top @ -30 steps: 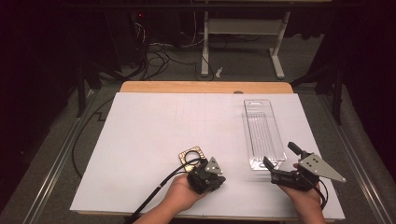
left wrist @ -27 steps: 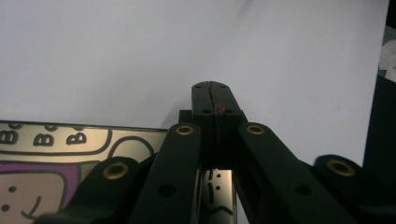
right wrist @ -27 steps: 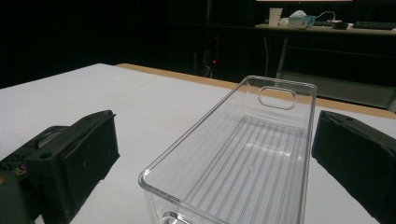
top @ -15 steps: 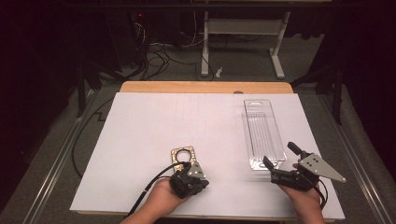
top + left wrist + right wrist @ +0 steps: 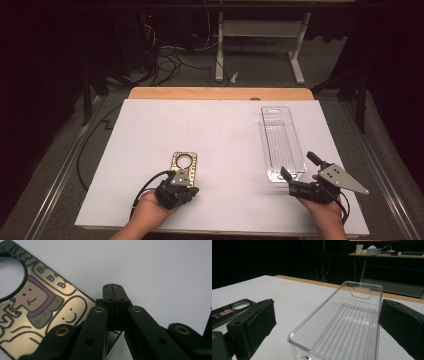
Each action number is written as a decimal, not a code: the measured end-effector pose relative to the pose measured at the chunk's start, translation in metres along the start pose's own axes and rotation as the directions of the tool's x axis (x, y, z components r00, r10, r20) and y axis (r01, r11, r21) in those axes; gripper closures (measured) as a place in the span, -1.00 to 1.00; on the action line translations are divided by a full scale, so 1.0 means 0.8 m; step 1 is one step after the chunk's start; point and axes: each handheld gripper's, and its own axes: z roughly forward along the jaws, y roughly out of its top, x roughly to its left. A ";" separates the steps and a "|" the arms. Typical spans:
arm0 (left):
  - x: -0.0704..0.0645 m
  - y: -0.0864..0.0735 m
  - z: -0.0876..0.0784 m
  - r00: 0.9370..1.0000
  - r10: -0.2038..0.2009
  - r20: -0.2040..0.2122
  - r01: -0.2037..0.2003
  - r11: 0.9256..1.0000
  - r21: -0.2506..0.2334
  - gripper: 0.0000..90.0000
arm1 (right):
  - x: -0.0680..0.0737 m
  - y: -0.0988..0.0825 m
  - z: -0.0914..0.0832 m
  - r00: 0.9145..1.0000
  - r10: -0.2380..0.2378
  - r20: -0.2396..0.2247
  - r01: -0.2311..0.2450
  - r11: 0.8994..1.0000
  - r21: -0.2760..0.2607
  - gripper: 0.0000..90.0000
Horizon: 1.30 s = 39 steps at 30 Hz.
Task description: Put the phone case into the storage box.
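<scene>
A phone case [image 5: 184,166] with cartoon figures and a round camera hole lies flat on the white table at the near left. My left gripper [image 5: 186,181] is at its near edge. In the left gripper view the jaws [image 5: 115,290] are pressed together with nothing between them, lying over the corner of the case [image 5: 37,302]. A long clear plastic tray [image 5: 282,142] lies at the right. My right gripper [image 5: 299,166] is open, one jaw on each side of the tray's near end [image 5: 352,322], with the pads [image 5: 259,322] apart from its walls.
White paper [image 5: 225,130] covers the table, with a wooden strip [image 5: 220,93] along the far edge. Beyond it are a dark floor with cables and a white desk frame [image 5: 295,55]. The left gripper's cable [image 5: 145,185] loops off the near edge.
My left hand has moved left across the table, and the phone case has slid left with it. The right gripper and the tray have stayed where they were.
</scene>
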 end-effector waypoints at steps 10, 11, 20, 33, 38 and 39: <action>0.028 -0.024 -0.023 0.997 -0.014 -0.081 0.015 1.000 0.016 1.00 | 0.001 0.000 0.001 1.000 -0.004 0.000 0.004 1.000 0.001 -0.96; 0.031 -0.026 -0.025 0.996 -0.022 -0.084 0.023 1.000 0.015 1.00 | 0.001 0.000 0.001 1.000 -0.004 0.000 0.004 1.000 0.001 -0.96; 0.052 -0.044 -0.043 0.989 -0.093 -0.114 0.089 0.995 -0.034 1.00 | 0.001 0.000 0.001 1.000 -0.004 -0.001 0.004 1.000 0.002 -0.96; 0.064 -0.055 -0.069 0.969 -0.210 -0.129 0.167 0.944 -0.283 1.00 | 0.002 0.001 0.000 1.000 -0.005 -0.002 0.005 1.000 -0.003 -0.96; 0.077 -0.068 -0.082 0.947 -0.284 -0.148 0.206 0.895 -0.396 0.99 | 0.003 0.002 -0.001 1.000 -0.008 -0.004 0.008 1.000 -0.006 -0.96; 0.079 -0.071 -0.084 0.943 -0.300 -0.143 0.220 0.885 -0.410 0.99 | 0.003 0.002 -0.001 1.000 -0.010 -0.004 0.010 1.000 -0.006 -0.96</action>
